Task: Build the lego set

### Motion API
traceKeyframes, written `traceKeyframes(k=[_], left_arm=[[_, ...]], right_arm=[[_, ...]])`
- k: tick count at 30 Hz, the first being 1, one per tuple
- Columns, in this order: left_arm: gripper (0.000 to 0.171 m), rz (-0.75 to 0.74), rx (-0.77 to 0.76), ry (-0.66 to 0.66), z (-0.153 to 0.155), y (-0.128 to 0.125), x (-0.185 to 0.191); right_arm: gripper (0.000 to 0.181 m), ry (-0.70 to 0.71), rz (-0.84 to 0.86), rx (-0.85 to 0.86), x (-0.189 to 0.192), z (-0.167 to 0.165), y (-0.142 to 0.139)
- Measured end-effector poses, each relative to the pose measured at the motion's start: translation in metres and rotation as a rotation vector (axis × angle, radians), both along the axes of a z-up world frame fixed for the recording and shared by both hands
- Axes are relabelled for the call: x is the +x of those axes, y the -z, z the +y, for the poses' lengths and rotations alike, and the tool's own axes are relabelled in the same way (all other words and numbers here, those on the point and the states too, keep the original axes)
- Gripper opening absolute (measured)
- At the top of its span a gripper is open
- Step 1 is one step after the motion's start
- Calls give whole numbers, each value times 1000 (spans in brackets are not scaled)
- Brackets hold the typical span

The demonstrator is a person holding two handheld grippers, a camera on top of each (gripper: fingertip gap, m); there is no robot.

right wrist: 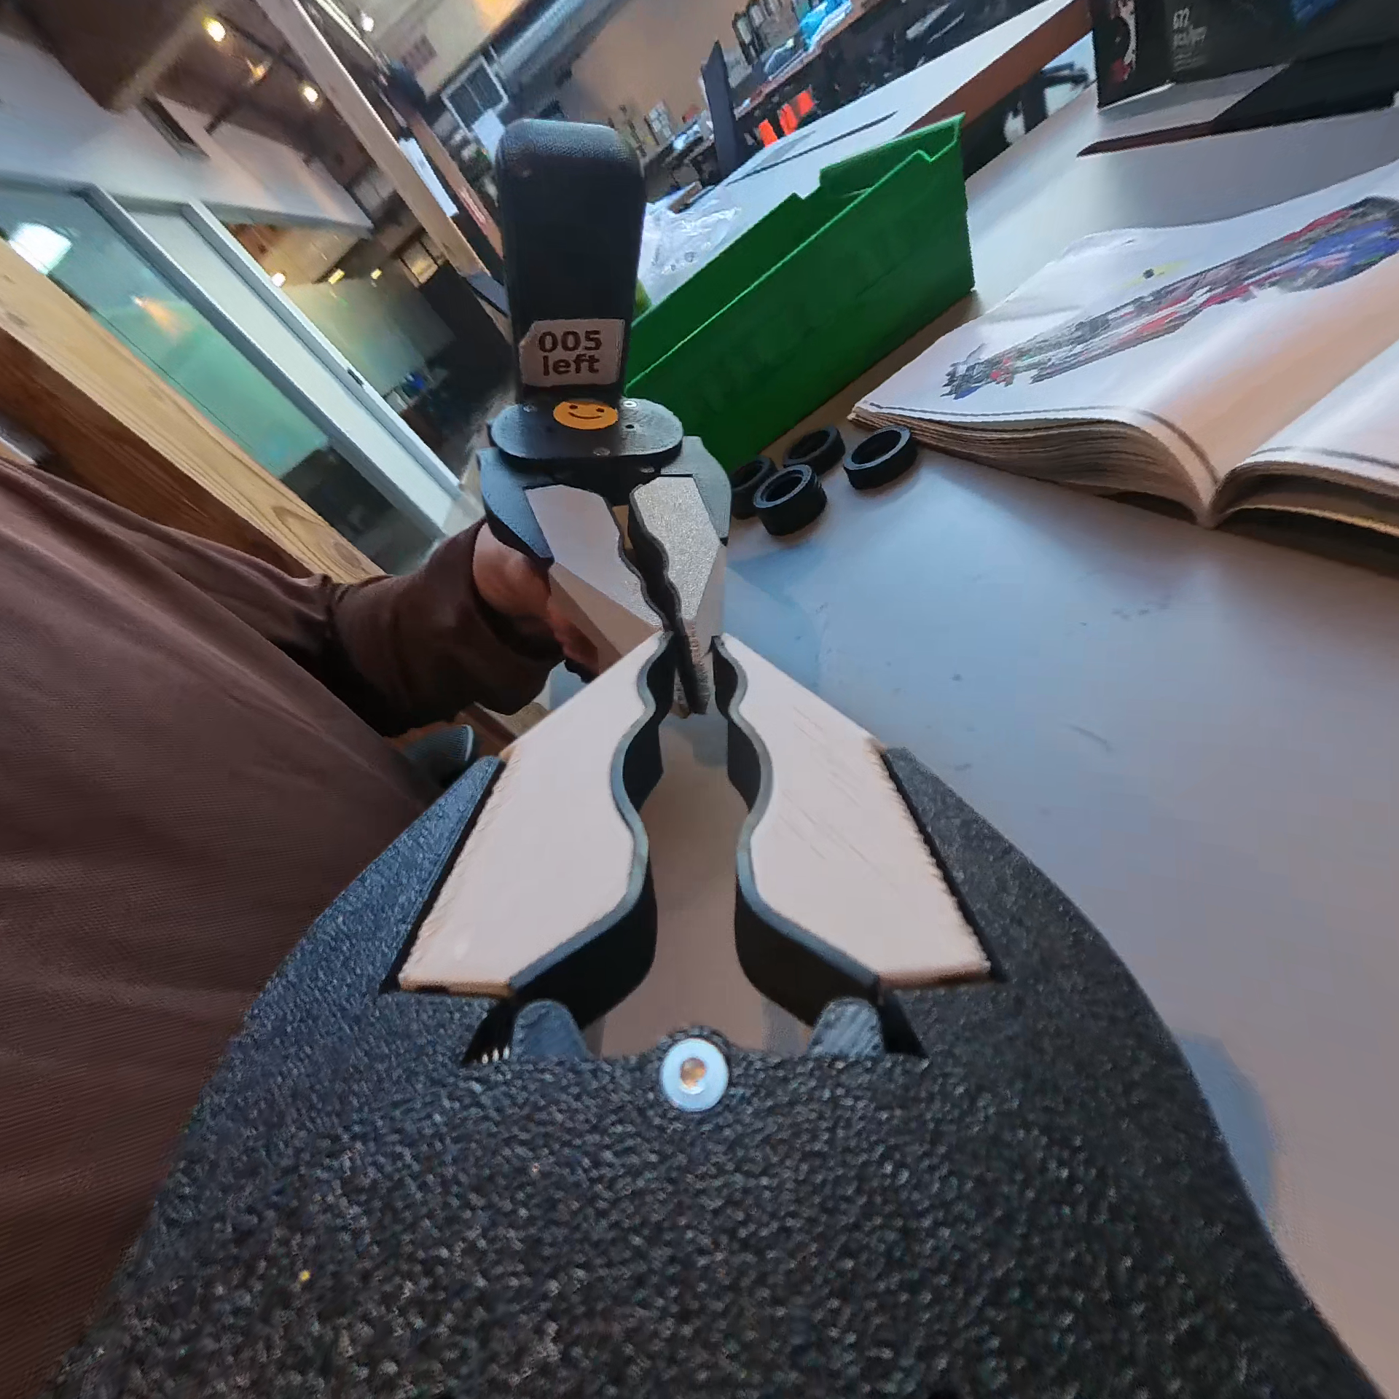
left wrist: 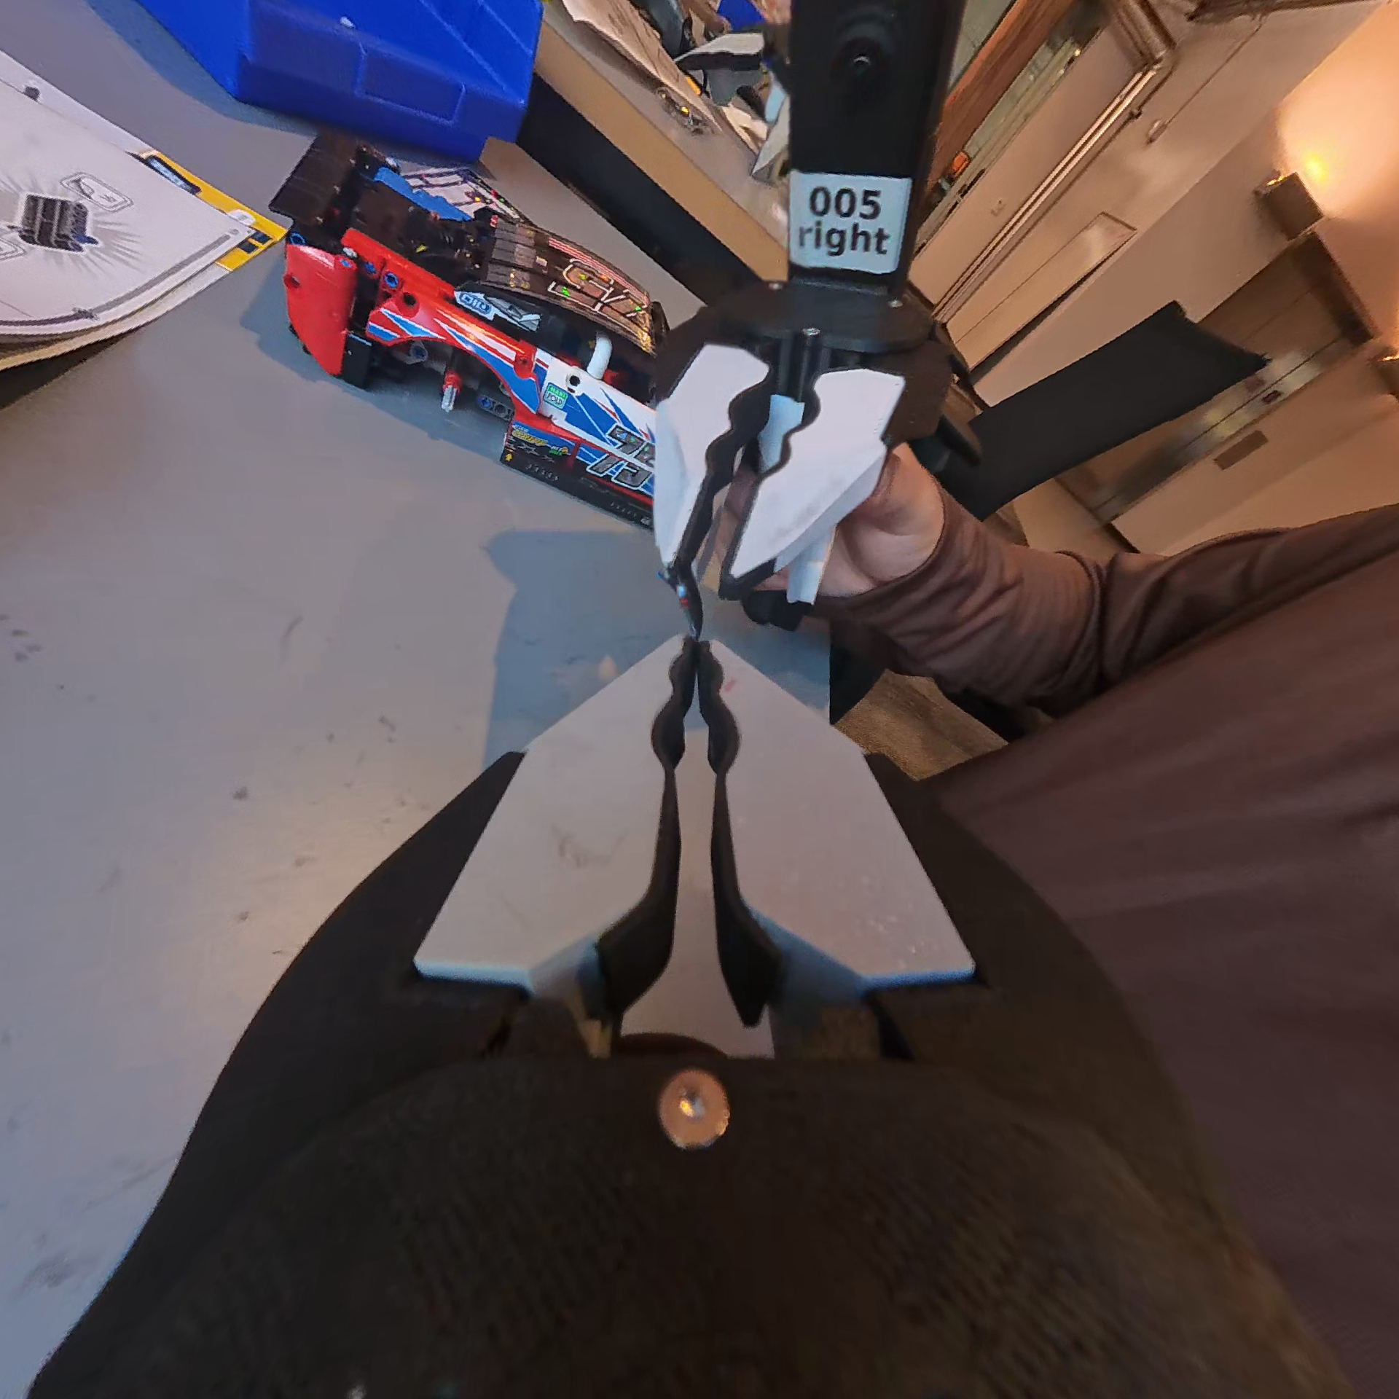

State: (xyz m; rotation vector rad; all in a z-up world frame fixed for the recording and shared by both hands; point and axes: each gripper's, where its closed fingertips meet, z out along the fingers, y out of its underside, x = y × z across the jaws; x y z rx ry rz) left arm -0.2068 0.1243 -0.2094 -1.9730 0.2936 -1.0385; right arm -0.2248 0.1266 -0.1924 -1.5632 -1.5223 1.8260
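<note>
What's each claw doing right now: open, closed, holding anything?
Left claw: closed, pinching a small lego piece at its tips.
Right claw: partly open, gripping nothing visible, its fingers either side of the left claw's tips.

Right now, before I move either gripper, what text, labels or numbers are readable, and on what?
I don't quote writing; here is what bears it.
White label on the right gripper: legible.
White tag on the left gripper: legible.
Lego car stickers: partly legible.
Instruction booklet: too small.
Dark box: blurred.
</note>
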Motion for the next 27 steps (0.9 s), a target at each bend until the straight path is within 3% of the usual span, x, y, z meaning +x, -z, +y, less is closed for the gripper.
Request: traceKeyframes(k=[3,7,16,22,27], left_arm=[[0,32,-5,24,-4,3,4],[0,65,14,15,-4,3,7],[0,78,22,31,-7,0,10],[0,49,15,18,-8,0,8],[39,31,61,23,-17,-6,2]], right_arm=[[26,95,37,-5,-2,16,-11],[18,31,37,-116,5,19,-19],[1,-73,-27,-40,7,-6,-3],[0,-50,-41,10,6,-5,-1],[0,-2,-29,2,1,0,-3]])
